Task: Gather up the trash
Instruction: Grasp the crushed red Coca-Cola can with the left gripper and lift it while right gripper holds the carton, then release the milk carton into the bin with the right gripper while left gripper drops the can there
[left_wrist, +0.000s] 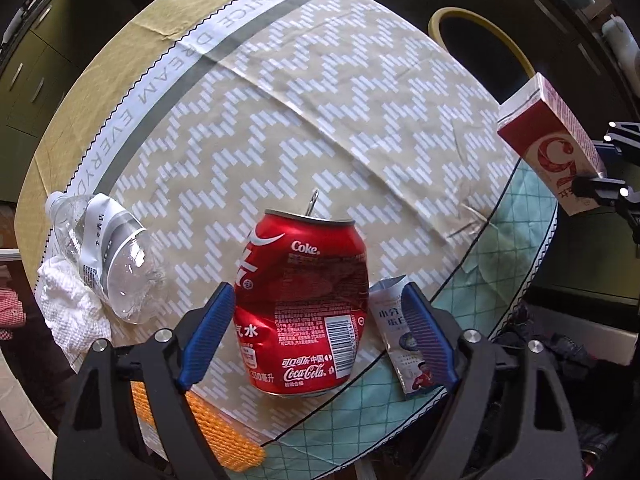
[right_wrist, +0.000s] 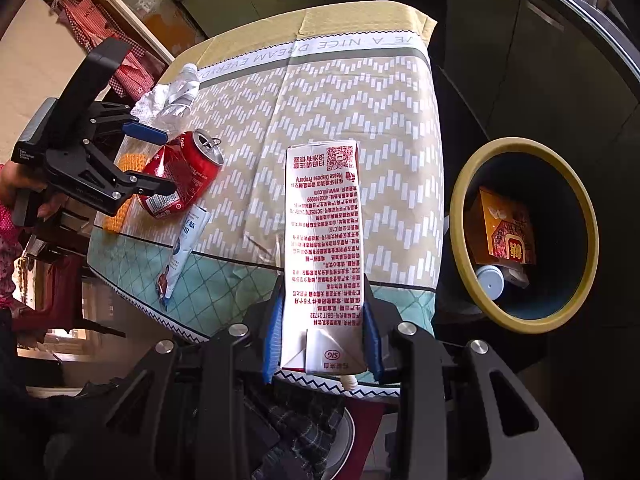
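Note:
A dented red Coke can [left_wrist: 304, 304] lies on the patterned tablecloth [left_wrist: 320, 100], between the open blue fingers of my left gripper [left_wrist: 316, 336], which does not touch it. It also shows in the right wrist view [right_wrist: 180, 172]. My right gripper [right_wrist: 324, 340] is shut on a white and red drink carton [right_wrist: 324, 240], held above the table; the carton shows in the left wrist view [left_wrist: 552, 140]. A small flattened milk pouch [left_wrist: 400, 344] lies right of the can. A crushed clear bottle [left_wrist: 108, 256] lies on a white tissue [left_wrist: 68, 308] at left.
A dark bin with a yellow rim [right_wrist: 524, 232] stands off the table's right side and holds an orange box and a white cup. An orange knitted cloth [left_wrist: 224, 432] lies at the near table edge. Dark cabinets stand behind the table.

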`<state>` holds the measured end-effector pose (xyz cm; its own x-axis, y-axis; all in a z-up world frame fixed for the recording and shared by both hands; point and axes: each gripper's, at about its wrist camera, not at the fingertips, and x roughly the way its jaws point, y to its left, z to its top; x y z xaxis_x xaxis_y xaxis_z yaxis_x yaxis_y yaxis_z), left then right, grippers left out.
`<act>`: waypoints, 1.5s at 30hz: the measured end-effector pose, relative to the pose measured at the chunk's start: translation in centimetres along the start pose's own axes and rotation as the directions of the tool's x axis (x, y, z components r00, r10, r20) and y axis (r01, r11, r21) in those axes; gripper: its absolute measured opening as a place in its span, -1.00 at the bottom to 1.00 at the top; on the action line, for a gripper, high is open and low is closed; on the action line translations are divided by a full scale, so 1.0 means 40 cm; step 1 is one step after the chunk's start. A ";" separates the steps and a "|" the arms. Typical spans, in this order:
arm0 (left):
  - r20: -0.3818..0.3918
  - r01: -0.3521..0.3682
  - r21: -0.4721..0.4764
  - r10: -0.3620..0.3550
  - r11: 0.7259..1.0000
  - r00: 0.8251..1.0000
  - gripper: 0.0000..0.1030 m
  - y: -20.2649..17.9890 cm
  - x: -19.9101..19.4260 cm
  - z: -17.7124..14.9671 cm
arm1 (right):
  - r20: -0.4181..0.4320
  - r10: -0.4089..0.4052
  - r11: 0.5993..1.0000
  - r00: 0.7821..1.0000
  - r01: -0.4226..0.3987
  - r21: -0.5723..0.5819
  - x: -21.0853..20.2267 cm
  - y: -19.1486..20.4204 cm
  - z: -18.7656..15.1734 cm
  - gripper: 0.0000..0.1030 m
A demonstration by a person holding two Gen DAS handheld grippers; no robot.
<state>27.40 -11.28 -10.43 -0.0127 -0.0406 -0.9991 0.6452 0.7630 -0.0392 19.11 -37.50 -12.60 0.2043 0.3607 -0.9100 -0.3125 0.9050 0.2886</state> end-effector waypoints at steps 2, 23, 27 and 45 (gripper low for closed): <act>-0.022 -0.002 0.007 0.003 1.000 1.000 0.58 -0.002 0.015 0.010 | -0.003 0.006 1.000 1.000 -0.006 -0.004 0.001 0.001 -0.003 -0.34; -0.101 -0.237 0.074 0.244 0.969 0.965 -0.05 0.020 0.123 0.043 | -0.033 0.031 0.999 0.999 -0.031 -0.016 0.035 -0.009 -0.018 -0.34; -0.104 -0.238 0.096 0.248 0.966 0.963 -0.24 0.029 0.143 0.034 | -0.035 0.028 1.000 0.999 -0.028 -0.012 0.035 -0.013 -0.020 -0.34; 0.095 -0.124 -0.051 0.128 0.991 0.987 -0.34 0.102 -0.025 -0.014 | 0.088 0.014 0.997 0.996 -0.021 0.077 -0.082 -0.103 -0.015 -0.34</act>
<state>29.63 -7.76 -9.59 0.1430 -0.0037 -0.9897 0.6021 0.7940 0.0840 19.19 -42.54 -10.99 0.2808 0.3922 -0.8760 -0.2441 0.9119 0.3300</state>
